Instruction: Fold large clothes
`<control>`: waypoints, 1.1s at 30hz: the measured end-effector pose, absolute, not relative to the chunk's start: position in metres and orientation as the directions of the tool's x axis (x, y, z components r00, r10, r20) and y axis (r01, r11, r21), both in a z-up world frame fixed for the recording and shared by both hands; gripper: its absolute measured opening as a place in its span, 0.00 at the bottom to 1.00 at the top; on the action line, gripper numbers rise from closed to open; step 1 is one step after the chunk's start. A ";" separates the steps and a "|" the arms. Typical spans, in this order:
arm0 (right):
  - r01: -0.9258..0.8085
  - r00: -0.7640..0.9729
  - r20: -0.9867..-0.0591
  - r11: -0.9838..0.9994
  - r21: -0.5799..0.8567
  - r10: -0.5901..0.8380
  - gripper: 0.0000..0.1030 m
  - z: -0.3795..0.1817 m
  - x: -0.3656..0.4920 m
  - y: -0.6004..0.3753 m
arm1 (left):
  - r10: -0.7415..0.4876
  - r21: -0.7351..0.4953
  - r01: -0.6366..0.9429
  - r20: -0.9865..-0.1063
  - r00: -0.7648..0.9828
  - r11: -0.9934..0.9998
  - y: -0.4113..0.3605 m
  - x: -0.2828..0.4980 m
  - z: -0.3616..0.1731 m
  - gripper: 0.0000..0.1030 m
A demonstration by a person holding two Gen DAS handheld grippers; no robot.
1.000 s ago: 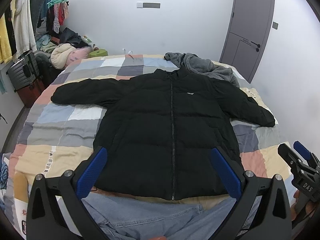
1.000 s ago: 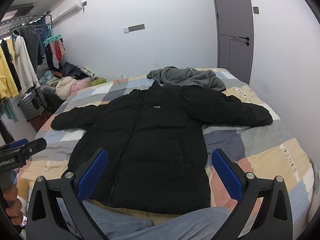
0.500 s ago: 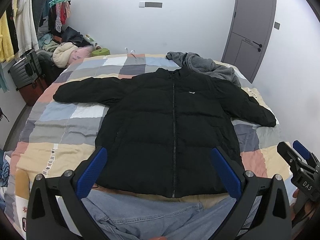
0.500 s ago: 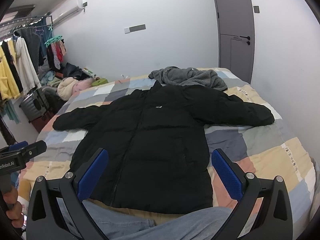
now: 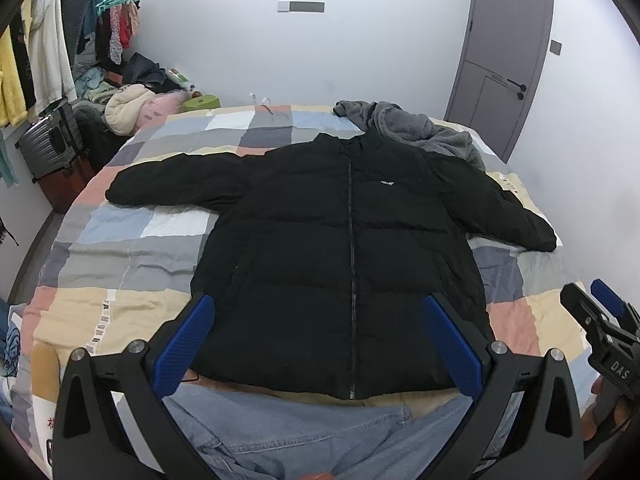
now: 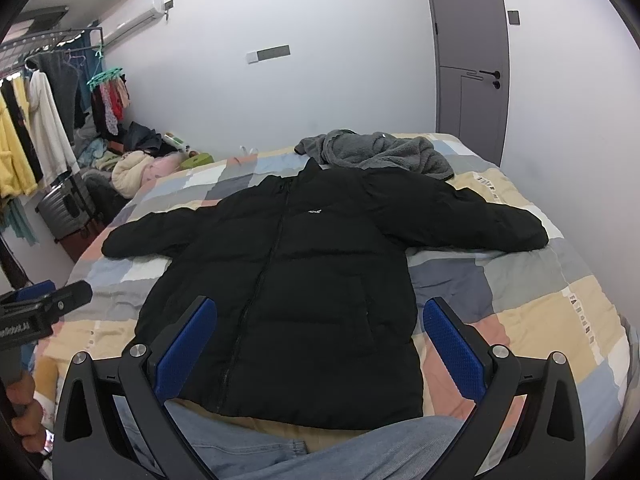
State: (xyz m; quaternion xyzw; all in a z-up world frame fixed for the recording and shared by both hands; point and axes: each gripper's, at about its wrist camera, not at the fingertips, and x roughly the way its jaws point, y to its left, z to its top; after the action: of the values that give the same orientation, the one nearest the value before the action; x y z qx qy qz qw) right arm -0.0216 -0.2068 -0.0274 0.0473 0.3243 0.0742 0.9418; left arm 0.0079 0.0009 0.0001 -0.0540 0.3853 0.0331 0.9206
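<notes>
Both grippers drifted slightly over the last second; framing shifted a little toward the bed's foot, jacket itself did not move. Jacket lay flat, zipped, front up on the bed, sleeves spread to both sides, collar away from the person, hem nearest. Long axis of the body ran straight away from the tools along the zipper; sleeve line ran crosswise. Jeans lay just below the hem, partly under the grippers' view. Grey fleece sat bunched past the collar, touching it.

Left gripper hovered above the hem, jaws wide apart, holding nothing, touching nothing. Right gripper likewise spread wide, empty, over the hem's right part. Each also showed at the edge of the other's view.

Judgement: fold not yet started. Left tool was nearer the left sleeve, right tool nearer the right sleeve; likely first move is bringing a sleeve in across the body. Puffy fill may spring back and slip from the pads.
</notes>
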 end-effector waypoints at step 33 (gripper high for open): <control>-0.034 0.806 -0.581 0.989 0.142 0.111 1.00 -0.079 0.083 -0.248 | -0.026 -0.115 -0.062 -0.635 0.772 0.991 0.054 0.125 -0.086 1.00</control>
State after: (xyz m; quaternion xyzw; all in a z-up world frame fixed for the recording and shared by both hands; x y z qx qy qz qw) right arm 0.0833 -0.2480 -0.0790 0.0624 0.3088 0.0381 0.9483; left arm 0.1251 0.0540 -0.0858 -0.0649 0.3375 0.0094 0.9390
